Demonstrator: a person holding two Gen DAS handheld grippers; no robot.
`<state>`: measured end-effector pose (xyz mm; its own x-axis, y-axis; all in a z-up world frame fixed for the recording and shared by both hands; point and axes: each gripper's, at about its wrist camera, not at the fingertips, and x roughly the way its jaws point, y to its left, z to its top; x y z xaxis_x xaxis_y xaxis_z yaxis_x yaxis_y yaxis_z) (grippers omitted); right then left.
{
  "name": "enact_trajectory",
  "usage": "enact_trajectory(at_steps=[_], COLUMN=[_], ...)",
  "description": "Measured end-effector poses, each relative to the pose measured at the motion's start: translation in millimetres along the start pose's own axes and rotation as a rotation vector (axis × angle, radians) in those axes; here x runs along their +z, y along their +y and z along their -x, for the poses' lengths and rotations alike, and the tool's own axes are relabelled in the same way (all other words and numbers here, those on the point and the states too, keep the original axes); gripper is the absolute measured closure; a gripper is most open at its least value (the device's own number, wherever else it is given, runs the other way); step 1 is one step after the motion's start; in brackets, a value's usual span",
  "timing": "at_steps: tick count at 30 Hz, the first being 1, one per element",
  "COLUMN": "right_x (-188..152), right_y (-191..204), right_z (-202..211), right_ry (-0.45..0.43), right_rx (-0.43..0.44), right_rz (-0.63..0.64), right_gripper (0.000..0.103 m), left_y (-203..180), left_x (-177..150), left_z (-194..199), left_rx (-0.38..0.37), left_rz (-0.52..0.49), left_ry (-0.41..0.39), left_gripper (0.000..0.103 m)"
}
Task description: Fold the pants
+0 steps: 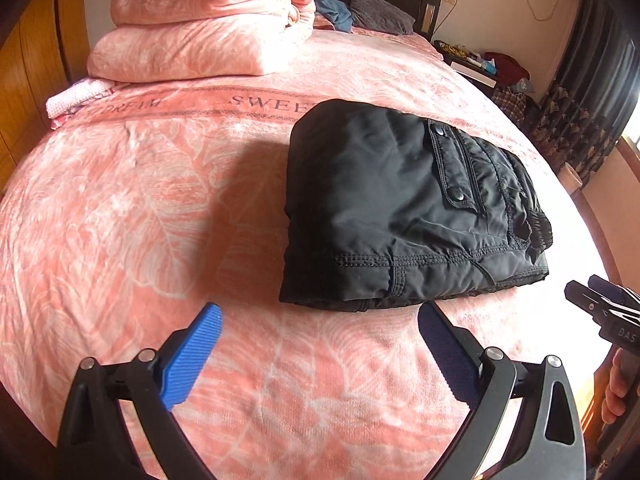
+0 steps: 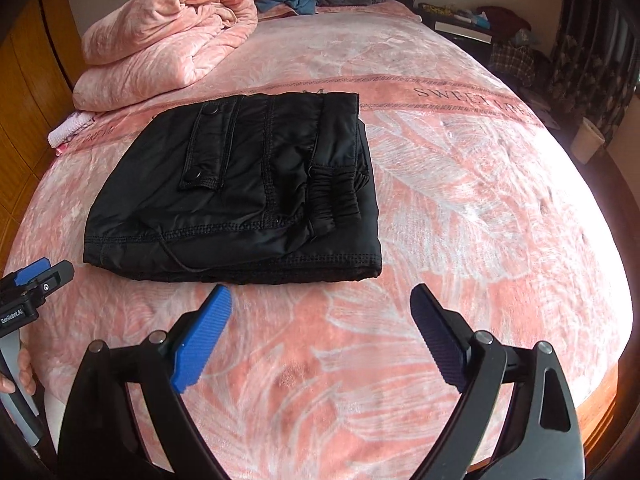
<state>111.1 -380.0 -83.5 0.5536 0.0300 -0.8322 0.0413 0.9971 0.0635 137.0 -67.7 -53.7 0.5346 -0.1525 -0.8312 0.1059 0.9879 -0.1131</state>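
Observation:
The black pants (image 1: 400, 208) lie folded into a compact rectangle on the pink bed cover (image 1: 140, 200), pocket flap with snap buttons on top. In the right wrist view the pants (image 2: 248, 200) lie ahead and to the left. My left gripper (image 1: 320, 316) is open and empty, just short of the bundle's near edge. My right gripper (image 2: 322, 300) is open and empty, a little back from the bundle's near right corner. Each gripper shows at the edge of the other's view: the right one (image 1: 600, 304), the left one (image 2: 36, 276).
A folded pink quilt (image 1: 200, 28) sits at the far left of the bed, with a small white cloth (image 1: 72, 100) beside it. Pillows and clothes (image 1: 360, 10) lie at the headboard. A cluttered nightstand (image 1: 480, 64) and a bin (image 2: 586, 136) stand at the right.

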Motion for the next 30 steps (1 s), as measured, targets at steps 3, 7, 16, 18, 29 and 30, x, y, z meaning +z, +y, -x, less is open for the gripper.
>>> enact_trajectory(at_steps=[3, 7, 16, 18, 29, 30], right_x=[0.6, 2.0, 4.0, 4.6, 3.5, 3.4], right_y=[5.0, 12.1, 18.7, 19.6, 20.9, 20.9], right_z=[13.1, 27.7, 44.7, 47.8, 49.0, 48.3], right_ry=[-0.018, -0.044, -0.063, -0.075, -0.074, -0.072], right_rx=[-0.013, -0.045, -0.076, -0.086, -0.088, -0.092], right_rz=[0.003, 0.025, 0.013, 0.015, 0.006, 0.004], right_gripper=[0.012, 0.012, 0.012, 0.012, 0.011, 0.011], left_y=[-4.1, -11.7, -24.1, -28.3, -48.8, -49.8], left_x=[0.8, 1.7, 2.5, 3.2, 6.9, 7.4], left_z=[13.3, 24.0, 39.1, 40.0, 46.0, 46.1], left_rx=[-0.002, 0.036, 0.033, 0.042, 0.037, 0.036], left_rz=[-0.004, -0.033, -0.029, -0.041, -0.074, -0.076], left_ry=[-0.021, -0.04, -0.069, -0.074, -0.098, -0.099], left_gripper=[0.004, 0.004, 0.004, 0.004, 0.004, 0.004])
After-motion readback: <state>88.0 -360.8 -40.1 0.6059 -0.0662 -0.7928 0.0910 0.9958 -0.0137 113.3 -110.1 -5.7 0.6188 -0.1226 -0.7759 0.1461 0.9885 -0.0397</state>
